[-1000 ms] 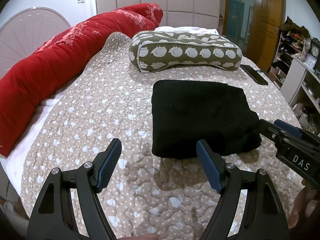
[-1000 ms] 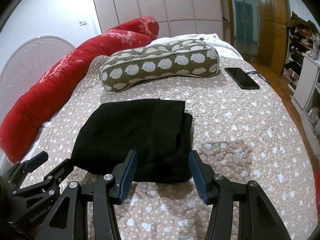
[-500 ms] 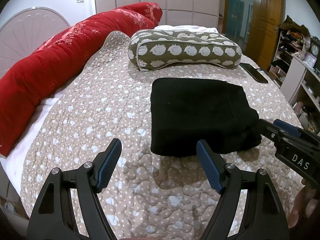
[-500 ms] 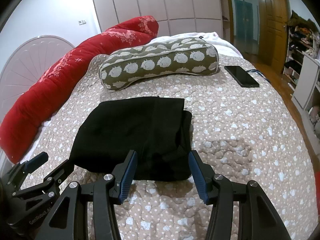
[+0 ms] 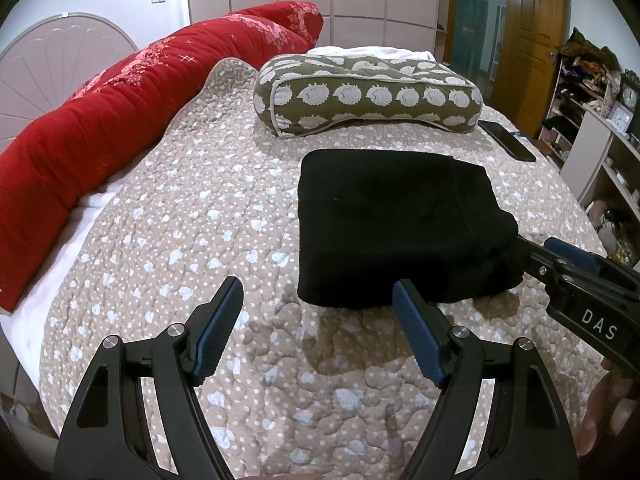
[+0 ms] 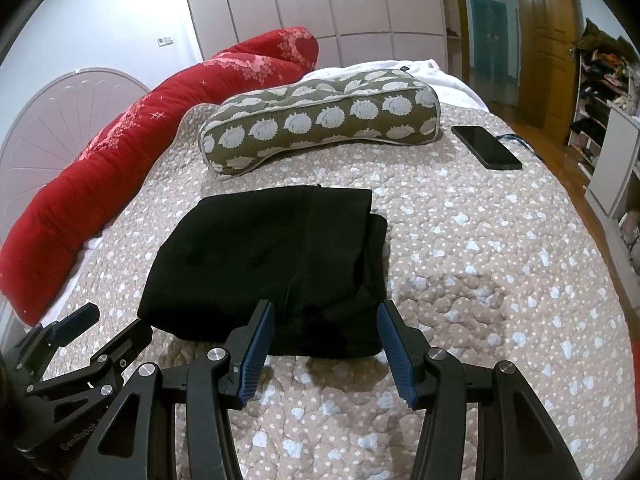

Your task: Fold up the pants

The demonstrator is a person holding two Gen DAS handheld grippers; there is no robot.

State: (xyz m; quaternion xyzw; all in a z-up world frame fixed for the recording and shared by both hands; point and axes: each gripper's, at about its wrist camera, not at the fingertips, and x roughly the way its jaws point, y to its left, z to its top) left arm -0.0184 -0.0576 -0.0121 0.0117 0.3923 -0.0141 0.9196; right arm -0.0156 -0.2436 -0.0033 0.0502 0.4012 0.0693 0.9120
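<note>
Black pants (image 5: 396,224) lie folded compactly on the quilt (image 5: 192,240) before your empty, spread left gripper (image 5: 318,320) and right gripper (image 6: 326,340), so folding looks finished; next, simply withdraw.

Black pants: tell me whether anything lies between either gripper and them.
Nothing visible does. The folded black pants lie on the quilt right ahead of the right gripper and just right of the left gripper. The pillow and phone lie beyond.
</note>
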